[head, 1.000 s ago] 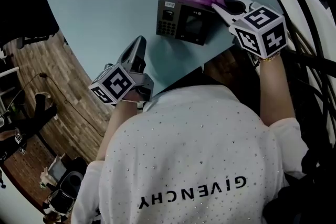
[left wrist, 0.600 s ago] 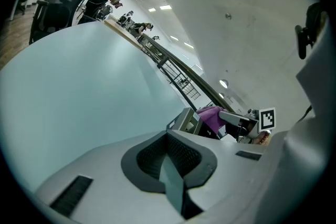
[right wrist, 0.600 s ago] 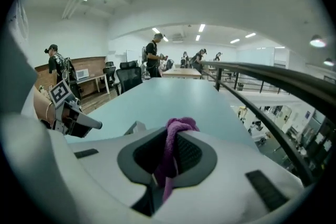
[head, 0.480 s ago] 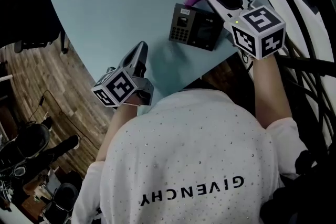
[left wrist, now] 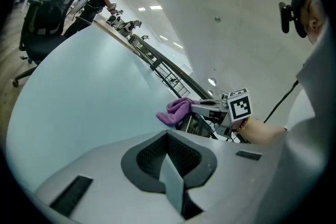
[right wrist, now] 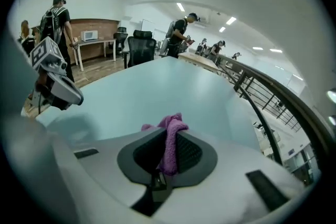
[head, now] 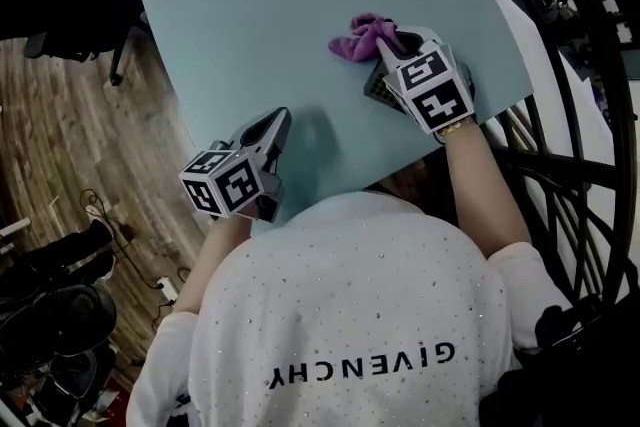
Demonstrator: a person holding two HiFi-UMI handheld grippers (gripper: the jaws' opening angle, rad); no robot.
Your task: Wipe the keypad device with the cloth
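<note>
The purple cloth (head: 360, 36) hangs from my right gripper (head: 393, 46), which is shut on it; in the right gripper view the cloth (right wrist: 170, 145) sits pinched between the jaws. The dark keypad device (head: 378, 91) lies near the table's front right edge, mostly hidden beneath that gripper, with only a corner showing. From the left gripper view the device (left wrist: 195, 124) shows under the cloth (left wrist: 176, 109) and the right gripper (left wrist: 209, 108). My left gripper (head: 279, 120) rests shut and holds nothing, low over the table to the device's left.
The light blue table (head: 260, 5) curves away, its front edge close to the person's body. A black railing (head: 560, 155) runs along the right. Office chairs (right wrist: 140, 44) and people (right wrist: 181, 34) stand beyond the table's far side.
My right gripper has come down over the keypad device with the cloth, covering most of it. The head view has shifted. The left gripper has kept its place.
</note>
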